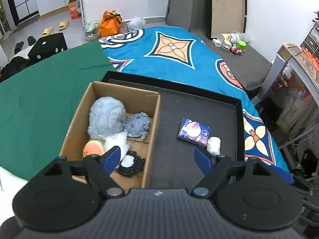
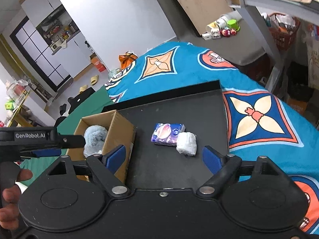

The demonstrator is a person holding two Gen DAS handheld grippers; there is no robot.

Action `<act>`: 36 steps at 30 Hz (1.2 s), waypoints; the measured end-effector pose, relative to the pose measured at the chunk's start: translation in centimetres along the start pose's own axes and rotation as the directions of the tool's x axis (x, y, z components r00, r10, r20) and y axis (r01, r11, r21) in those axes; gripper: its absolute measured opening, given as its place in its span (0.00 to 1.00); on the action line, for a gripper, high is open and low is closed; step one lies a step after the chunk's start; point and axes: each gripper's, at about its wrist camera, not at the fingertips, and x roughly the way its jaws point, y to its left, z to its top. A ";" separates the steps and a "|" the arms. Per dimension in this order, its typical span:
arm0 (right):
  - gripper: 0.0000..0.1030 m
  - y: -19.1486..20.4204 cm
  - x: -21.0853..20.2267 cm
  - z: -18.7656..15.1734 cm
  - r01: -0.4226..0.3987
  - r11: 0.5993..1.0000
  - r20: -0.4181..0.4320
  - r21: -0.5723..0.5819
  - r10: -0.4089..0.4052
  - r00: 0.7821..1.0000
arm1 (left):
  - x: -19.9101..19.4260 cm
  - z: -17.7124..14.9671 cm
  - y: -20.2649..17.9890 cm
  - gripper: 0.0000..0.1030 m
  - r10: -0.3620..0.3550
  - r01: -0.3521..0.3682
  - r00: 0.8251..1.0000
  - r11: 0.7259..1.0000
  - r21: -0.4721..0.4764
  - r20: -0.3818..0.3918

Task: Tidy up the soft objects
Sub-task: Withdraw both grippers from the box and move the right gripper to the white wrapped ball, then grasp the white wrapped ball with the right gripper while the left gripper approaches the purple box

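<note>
A cardboard box [image 1: 153,119] stands in a black tray [image 1: 199,109]. In it lie a fluffy grey-blue plush [image 1: 106,117], a dark blue knitted toy [image 1: 137,125], an orange toy [image 1: 93,148], a white fluffy piece [image 1: 117,141] and a black-edged round pad [image 1: 130,164]. A purple tissue pack [image 1: 193,131] and a white wrapped bundle [image 1: 213,145] lie on the tray floor. My left gripper [image 1: 157,156] is open above the box's right wall. My right gripper [image 2: 164,156] is open just before the tissue pack [image 2: 167,133] and the bundle [image 2: 187,143]. The box [image 2: 119,131] and the plush [image 2: 93,139] sit left.
The tray rests on a blue patterned blanket [image 1: 169,45] next to a green cloth [image 1: 39,99]. The left gripper's body [image 2: 39,137] shows at the left of the right wrist view. Small items [image 1: 233,41] stand on a grey surface at the back right.
</note>
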 end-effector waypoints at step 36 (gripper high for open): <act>0.61 -6.5 11.9 -0.7 -0.033 0.989 -0.142 0.143 0.053 0.988 | 12.3 1.7 -8.2 0.73 -0.008 0.025 0.993 0.989 0.145 -0.120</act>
